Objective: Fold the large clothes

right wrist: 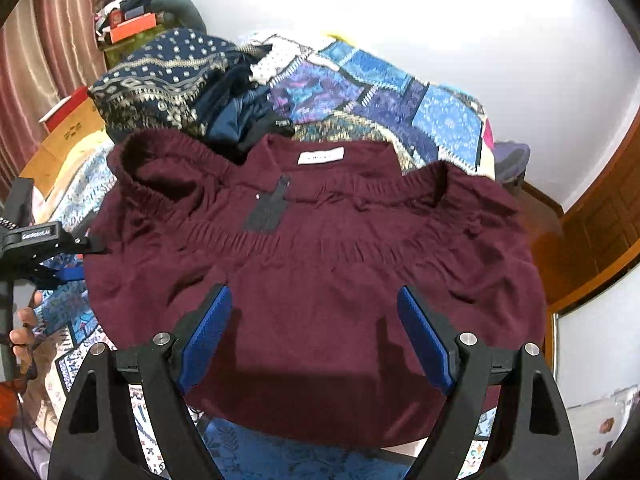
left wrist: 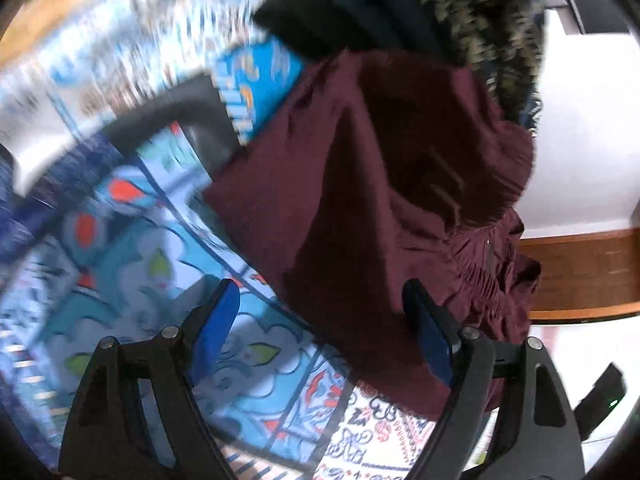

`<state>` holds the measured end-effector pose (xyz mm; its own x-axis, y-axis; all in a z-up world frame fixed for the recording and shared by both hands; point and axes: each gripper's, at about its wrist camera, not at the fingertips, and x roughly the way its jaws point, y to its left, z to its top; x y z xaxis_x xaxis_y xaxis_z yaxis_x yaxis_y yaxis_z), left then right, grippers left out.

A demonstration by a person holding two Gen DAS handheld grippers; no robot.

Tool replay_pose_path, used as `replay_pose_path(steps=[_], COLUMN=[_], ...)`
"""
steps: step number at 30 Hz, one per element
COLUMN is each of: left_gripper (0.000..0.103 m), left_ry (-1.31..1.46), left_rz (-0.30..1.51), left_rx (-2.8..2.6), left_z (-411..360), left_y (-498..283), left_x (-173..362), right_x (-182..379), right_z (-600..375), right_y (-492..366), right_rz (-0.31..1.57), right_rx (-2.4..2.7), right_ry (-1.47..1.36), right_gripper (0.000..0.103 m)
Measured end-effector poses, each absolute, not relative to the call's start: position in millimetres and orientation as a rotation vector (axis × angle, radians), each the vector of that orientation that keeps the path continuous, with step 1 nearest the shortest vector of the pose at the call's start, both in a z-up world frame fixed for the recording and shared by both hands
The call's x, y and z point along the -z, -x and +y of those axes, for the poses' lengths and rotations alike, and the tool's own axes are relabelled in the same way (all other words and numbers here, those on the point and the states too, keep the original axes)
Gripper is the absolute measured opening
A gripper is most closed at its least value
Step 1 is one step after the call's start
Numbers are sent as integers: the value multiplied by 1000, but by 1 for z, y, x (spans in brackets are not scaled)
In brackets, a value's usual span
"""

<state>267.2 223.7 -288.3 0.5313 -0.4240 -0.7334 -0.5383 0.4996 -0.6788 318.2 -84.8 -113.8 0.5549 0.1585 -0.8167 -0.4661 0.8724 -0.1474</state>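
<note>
Blue-padded black fingers of the right gripper [right wrist: 314, 336] stand spread wide nearest the lens, with nothing pinched between them; they hang over the lower part of the dark maroon garment with a gathered, elasticated yoke [right wrist: 316, 264]. That garment lies spread on the bed, its neckline at the far side, and only the right wrist view shows it whole: a white label [right wrist: 320, 156] inside the collar, a grey placket strip [right wrist: 266, 210] below it, and puffed sleeve openings at both shoulders.

From the left wrist view the same maroon garment [left wrist: 360, 200] appears from the side and blurred, its edge running diagonally. The left gripper [left wrist: 320, 320] also has its fingers spread apart and empty, one pad [left wrist: 218, 320] over the blue patterned bedsheet with red and green motifs [left wrist: 132, 248], the other [left wrist: 432, 336] over the garment's edge. Whether that pad touches the cloth cannot be told.

In the right wrist view the left gripper [right wrist: 68, 260] shows at the frame's left edge beside the garment, with a hand [right wrist: 24, 332] below it.

Beyond the garment lie a navy cloth with gold print [right wrist: 160, 80], dark blue clothes [right wrist: 236, 112] and a blue and purple patchwork quilt [right wrist: 380, 92]. A white wall [right wrist: 460, 20], a pink curtain [right wrist: 36, 60] and a wooden door frame [right wrist: 600, 220] close the room.
</note>
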Motion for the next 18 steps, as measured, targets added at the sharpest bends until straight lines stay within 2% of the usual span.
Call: replay_pose_path(steps=[4,7,9,12,14,18], left_gripper=[83,83,88,88,77,42], left_ry=[1204,1213,1222,1206,1155,1130], left_rz=[1062,1040,1026,1012,1011,994], left_rx=[-76,-86,-100,-118,-138,-173], left_z=[223,223,222,216,211,204], left_y=[-282,-294,-304,-315,-320,-319], left_x=[309,313,317,315,311,305], right_x=[117,118,119,122,123,125], right_z=[-90,-96,-100,-103,-106,-107], right_y=[-320,-325,-328,-333,-335,-334], right_rz=[929,937,945,962,971,983], right_rx=[-365,-355,-347,-339,-338,-336], right_ry=[369,356,341,319,307,299], right_gripper=[82,82,82,82,82,82])
